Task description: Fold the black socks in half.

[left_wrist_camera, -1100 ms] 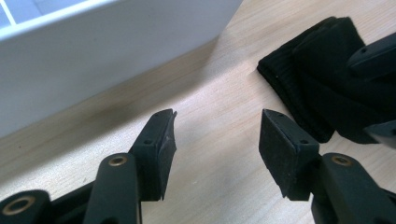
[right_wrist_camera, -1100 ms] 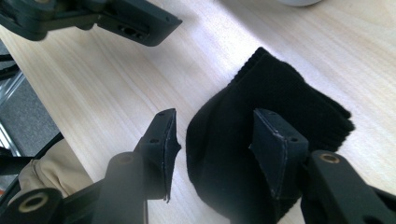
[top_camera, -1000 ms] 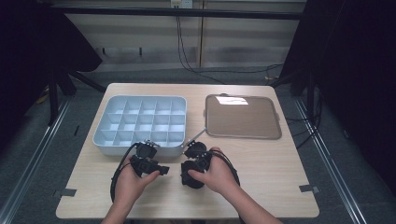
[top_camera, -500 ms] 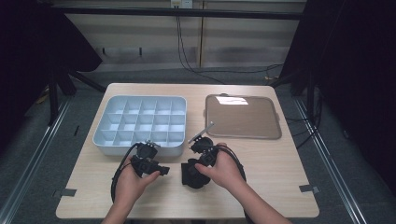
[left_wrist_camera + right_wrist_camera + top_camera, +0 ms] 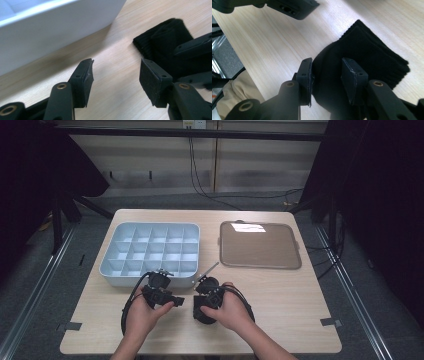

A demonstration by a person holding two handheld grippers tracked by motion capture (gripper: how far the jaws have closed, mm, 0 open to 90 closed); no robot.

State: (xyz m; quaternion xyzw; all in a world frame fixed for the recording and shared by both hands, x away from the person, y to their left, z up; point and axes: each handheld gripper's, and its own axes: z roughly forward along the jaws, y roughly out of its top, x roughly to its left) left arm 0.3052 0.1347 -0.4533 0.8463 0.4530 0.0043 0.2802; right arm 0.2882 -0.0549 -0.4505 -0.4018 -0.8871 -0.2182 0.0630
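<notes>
My right gripper (image 5: 327, 75) has just eased its jaws around the black sock (image 5: 367, 62) — grip uncertain — while my left gripper (image 5: 116, 75) waits open.

Sock (image 5: 367, 62) mostly hidden under right hand (image 5: 227, 307) in high view; right gripper view's bottom edge cuts it off. Organizer (image 5: 50, 30) blurred and cropped in left gripper view, compartments unreadable. Pads (image 5: 350, 77) possibly pinching the sock, contact unclear.
</notes>
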